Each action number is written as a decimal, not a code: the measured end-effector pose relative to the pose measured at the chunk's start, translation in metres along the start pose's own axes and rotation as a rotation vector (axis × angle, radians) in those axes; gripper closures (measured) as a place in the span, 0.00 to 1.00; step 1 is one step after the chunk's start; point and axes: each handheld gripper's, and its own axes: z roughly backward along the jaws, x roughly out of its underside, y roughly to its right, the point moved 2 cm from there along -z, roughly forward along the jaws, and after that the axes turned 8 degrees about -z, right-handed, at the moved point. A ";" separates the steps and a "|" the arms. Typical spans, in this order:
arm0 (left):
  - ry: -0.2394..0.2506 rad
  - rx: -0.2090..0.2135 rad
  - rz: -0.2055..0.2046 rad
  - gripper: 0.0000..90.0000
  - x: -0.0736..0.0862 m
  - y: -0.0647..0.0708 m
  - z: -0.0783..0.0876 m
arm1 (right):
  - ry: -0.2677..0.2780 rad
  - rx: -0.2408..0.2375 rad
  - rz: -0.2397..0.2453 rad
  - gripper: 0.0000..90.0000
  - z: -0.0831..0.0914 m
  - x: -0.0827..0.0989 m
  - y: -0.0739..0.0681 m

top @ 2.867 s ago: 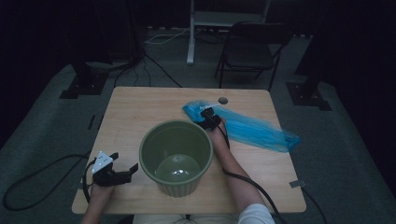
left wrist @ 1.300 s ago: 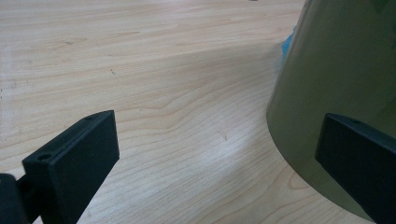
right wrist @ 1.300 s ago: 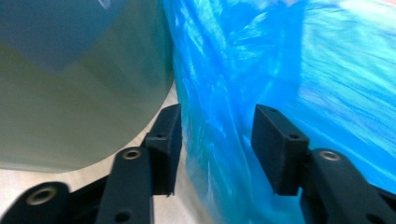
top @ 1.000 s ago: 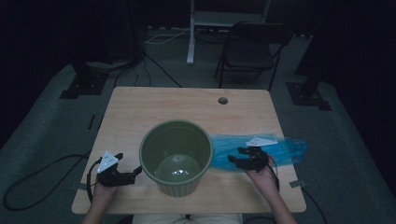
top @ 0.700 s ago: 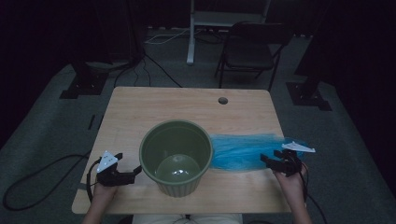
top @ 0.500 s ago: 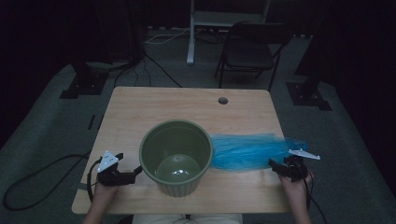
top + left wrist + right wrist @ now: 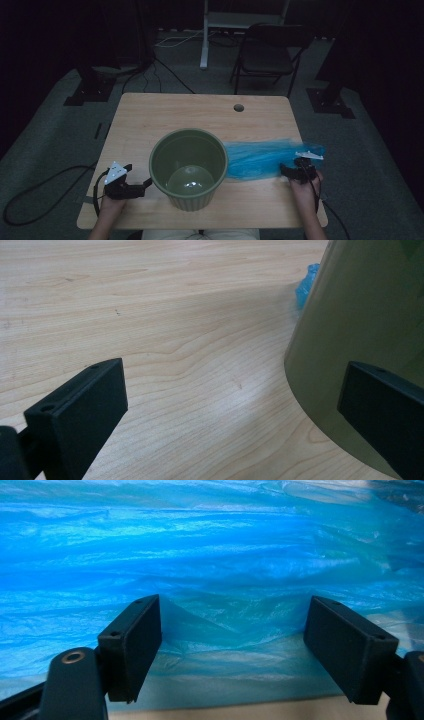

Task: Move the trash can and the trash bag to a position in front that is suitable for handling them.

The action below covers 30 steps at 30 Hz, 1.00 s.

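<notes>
The blue plastic bag (image 7: 260, 159) lies flat on the tabletop (image 7: 200, 115) at its right edge, touching the green bucket (image 7: 188, 167). Right gripper (image 7: 232, 645): fingers apart, just been opening, bag film between them, unclamped. Left gripper (image 7: 235, 410): fingers apart beside the bucket wall, near the front-left corner.

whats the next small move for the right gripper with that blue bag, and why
Probably close the right gripper on the near edge of the blue bag. Its jaws have just been opening and now stand wide apart, with a raised fold of the film between them but not pinched. The bag lies flat on the table beside the green bin, so it needs a grip before it can be lifted.
</notes>
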 end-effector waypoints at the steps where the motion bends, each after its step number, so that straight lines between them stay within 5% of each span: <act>1: 0.000 0.000 0.003 0.00 0.000 0.000 0.000 | 0.018 -0.009 0.016 0.34 -0.004 -0.002 -0.005; 8: 0.000 0.001 -0.005 0.00 0.000 0.000 0.001 | -0.005 -0.035 0.047 0.97 -0.028 -0.034 -0.021; 11: 0.001 0.000 -0.008 0.00 0.000 0.000 0.001 | -0.046 -0.045 0.078 0.99 -0.044 -0.055 -0.033; 15: 0.003 -0.004 -0.005 0.00 0.000 -0.001 0.002 | -0.049 -0.065 0.101 0.98 -0.059 -0.079 -0.049; 17: 0.003 -0.004 -0.004 0.00 0.001 -0.002 0.002 | -0.031 -0.086 0.096 0.76 -0.061 -0.093 -0.056; 21: 0.004 -0.005 -0.002 0.00 0.001 -0.002 0.003 | 0.000 -0.118 0.079 0.54 -0.059 -0.110 -0.065; 27: 0.003 -0.006 0.000 0.00 0.001 -0.001 0.003 | 0.042 -0.195 0.009 0.38 -0.040 -0.113 -0.065; 30: 0.002 -0.003 0.002 0.00 0.001 -0.001 0.003 | 0.067 -0.237 0.019 0.34 -0.027 -0.109 -0.072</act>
